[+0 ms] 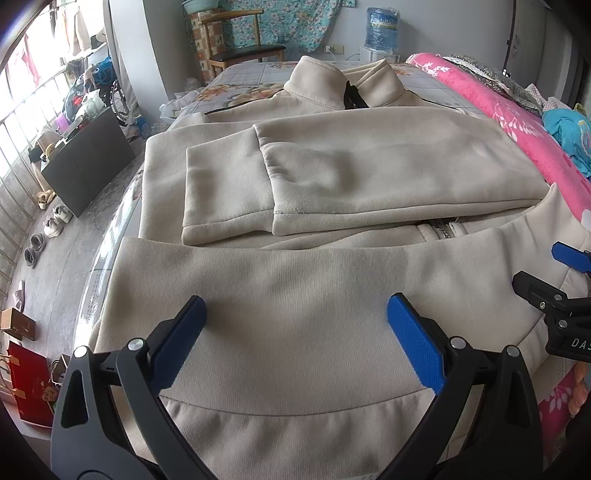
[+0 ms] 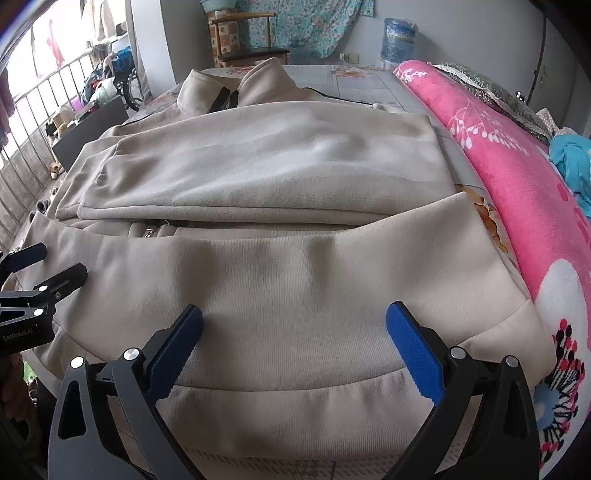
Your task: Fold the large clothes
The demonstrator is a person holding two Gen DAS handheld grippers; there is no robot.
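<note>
A beige zip jacket (image 1: 332, 177) (image 2: 280, 162) lies on the bed, collar at the far end, both sleeves crossed over the chest. Its bottom part is folded up toward the sleeves, leaving the zipper (image 1: 443, 232) showing in the gap. My left gripper (image 1: 295, 310) hovers open over the left half of that folded flap, nothing between its blue pads (image 1: 413, 339). My right gripper (image 2: 293, 317) stands wide open over the right half, its pads (image 2: 413, 343) also free of cloth. Each gripper shows at the edge of the other's view: the right gripper (image 1: 554, 273), the left gripper (image 2: 40, 269).
A rolled pink floral blanket (image 1: 517, 118) (image 2: 517, 177) runs along the bed's right side. A wooden chair (image 1: 243, 48) and a water bottle (image 1: 382, 27) stand beyond the bed's far end. Left of the bed, the floor holds several shoes (image 1: 51, 221), a dark cabinet (image 1: 88, 162) and a red bag (image 1: 29, 384).
</note>
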